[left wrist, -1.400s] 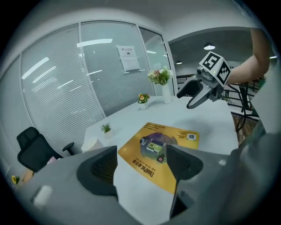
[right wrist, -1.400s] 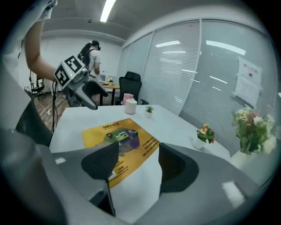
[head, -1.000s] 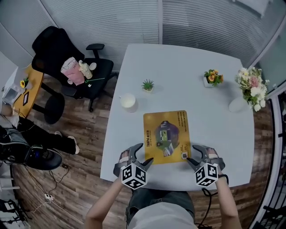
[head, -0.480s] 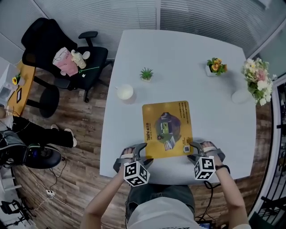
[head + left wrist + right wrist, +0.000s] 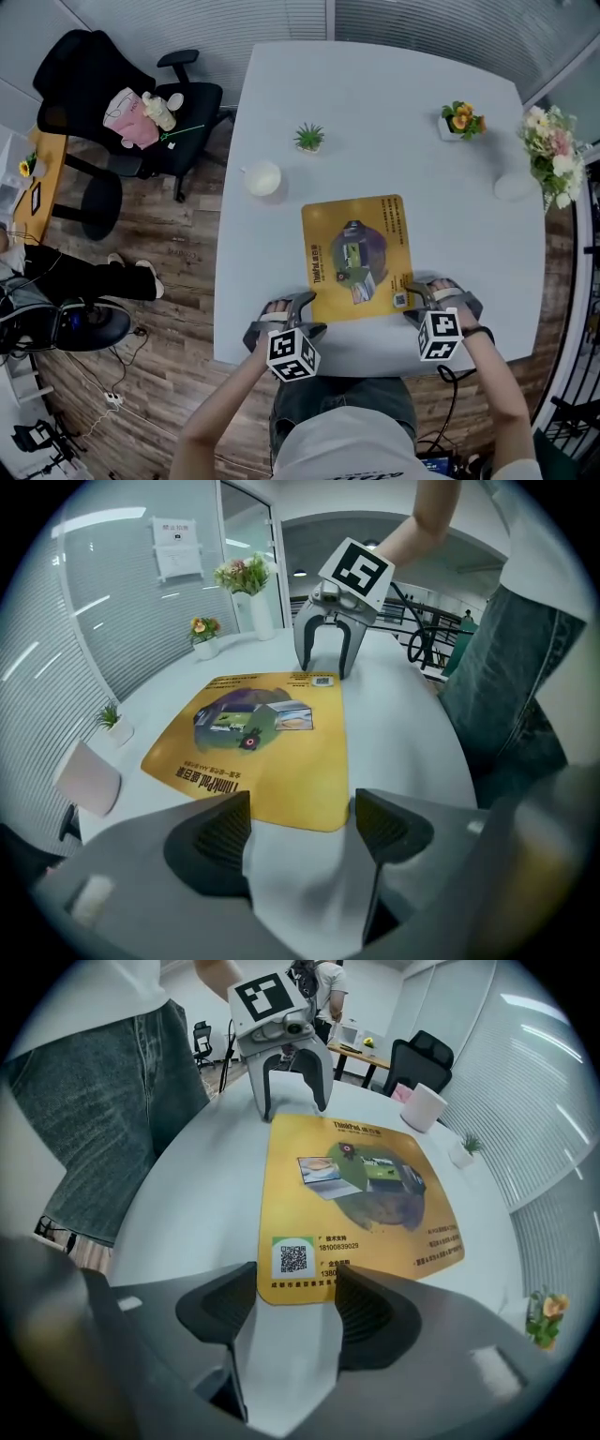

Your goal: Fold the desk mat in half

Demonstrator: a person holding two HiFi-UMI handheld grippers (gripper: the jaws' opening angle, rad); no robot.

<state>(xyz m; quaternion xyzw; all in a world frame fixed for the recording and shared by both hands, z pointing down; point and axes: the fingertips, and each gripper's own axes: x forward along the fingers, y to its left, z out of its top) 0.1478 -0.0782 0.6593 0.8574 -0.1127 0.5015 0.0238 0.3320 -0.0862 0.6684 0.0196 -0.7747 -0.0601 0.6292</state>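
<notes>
A yellow desk mat (image 5: 358, 256) with a printed picture lies flat near the front of the white table (image 5: 375, 112). My left gripper (image 5: 302, 311) stands open at the mat's near left corner (image 5: 323, 822), its jaws either side of that corner with bare table between them. My right gripper (image 5: 424, 298) is open at the near right corner, where a QR code (image 5: 293, 1258) is printed; the mat's edge lies just ahead of its jaws. Each gripper shows in the other's view: the right gripper (image 5: 326, 658) and the left gripper (image 5: 289, 1082).
A white cup (image 5: 263, 177), a small green plant (image 5: 309, 138), a pot of orange flowers (image 5: 462, 121) and a vase of flowers (image 5: 548, 155) stand on the far half of the table. A black office chair (image 5: 112, 98) is at the left. The table's front edge is right below the grippers.
Both grippers have come forward to the mat's near corners. The head camera has shifted, so the table sits higher in view. The mat still lies flat.
</notes>
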